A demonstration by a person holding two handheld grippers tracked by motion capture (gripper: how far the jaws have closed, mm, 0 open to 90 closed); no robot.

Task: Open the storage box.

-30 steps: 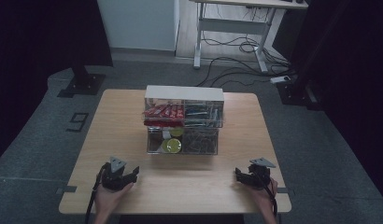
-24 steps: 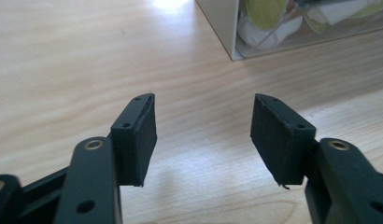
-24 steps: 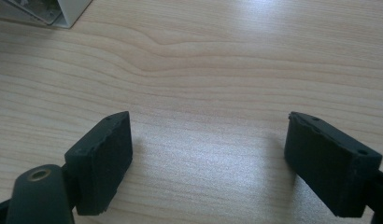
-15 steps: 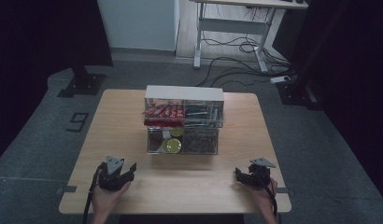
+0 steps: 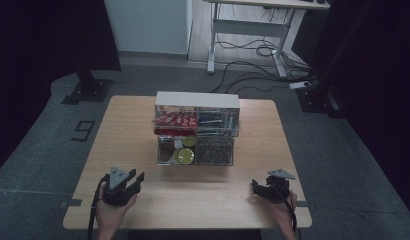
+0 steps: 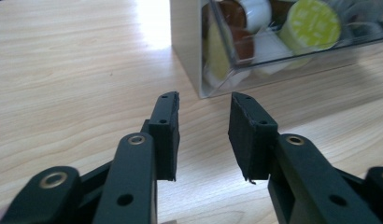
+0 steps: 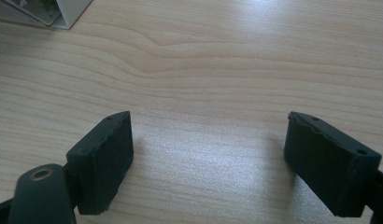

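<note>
Left hand-held gripper (image 5: 124,184) narrower, lifted.

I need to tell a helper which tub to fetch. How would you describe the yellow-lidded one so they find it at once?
On the wooden table stands a clear drawer unit with its lower drawer pulled out toward the person. In that drawer's left half lies the tub: round, with a yellow-green lid, unlike the red packets above and the dark metal bits on its right.

Place: a lab-like recording room was shown
Walls: dark curtains (image 5: 38,35) were hung around
Floor: grey carpet (image 5: 43,150), marked with tape
Furniture: a wooden table (image 5: 128,125) and a height-adjustable desk (image 5: 253,20) were seen
Cabling: loose cables (image 5: 253,75) were laid behind
</note>
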